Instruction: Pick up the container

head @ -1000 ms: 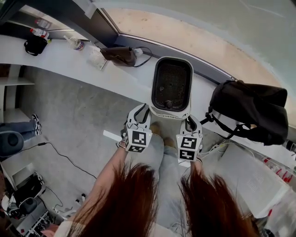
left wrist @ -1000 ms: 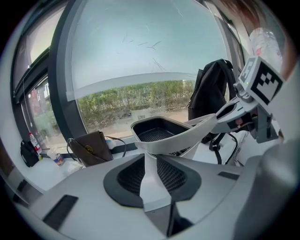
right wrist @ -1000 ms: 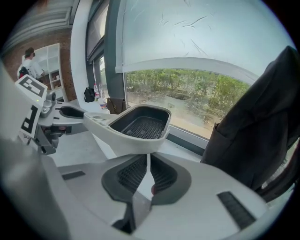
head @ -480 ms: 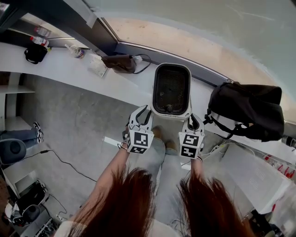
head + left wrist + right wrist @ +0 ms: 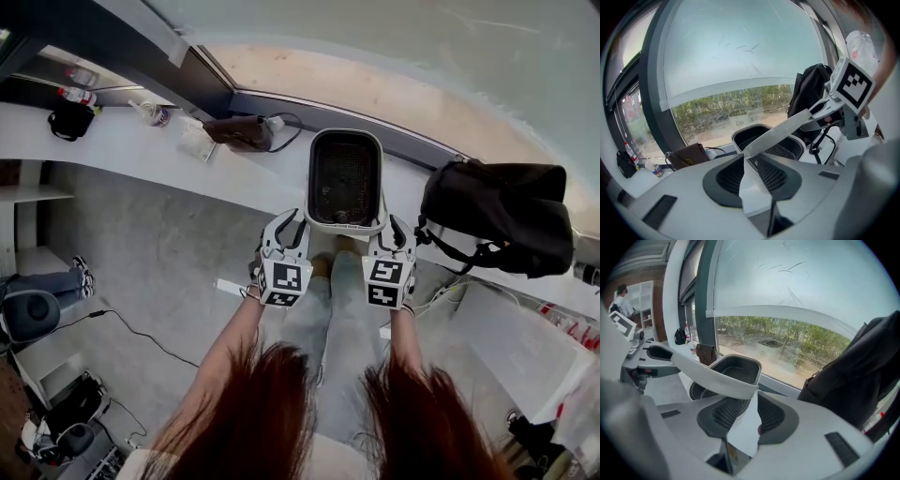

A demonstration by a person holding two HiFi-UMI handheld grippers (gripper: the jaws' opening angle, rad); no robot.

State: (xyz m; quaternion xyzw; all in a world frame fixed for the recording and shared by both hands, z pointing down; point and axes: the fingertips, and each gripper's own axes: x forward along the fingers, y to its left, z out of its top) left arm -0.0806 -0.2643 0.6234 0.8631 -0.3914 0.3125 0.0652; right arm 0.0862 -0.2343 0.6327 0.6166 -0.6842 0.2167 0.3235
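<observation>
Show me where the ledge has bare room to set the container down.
The widest bare patch is the white ledge between the brown pouch and the container. A narrower bare strip lies between the small black bag and the bottle at far left. Right of the container is crowded: the black backpack sits close.

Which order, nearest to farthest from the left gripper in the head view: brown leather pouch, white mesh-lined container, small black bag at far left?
1. White mesh-lined container, just right of the left gripper.
2. Brown leather pouch, ahead and to the left on the white ledge.
3. Small black bag, far left on the same ledge.
</observation>
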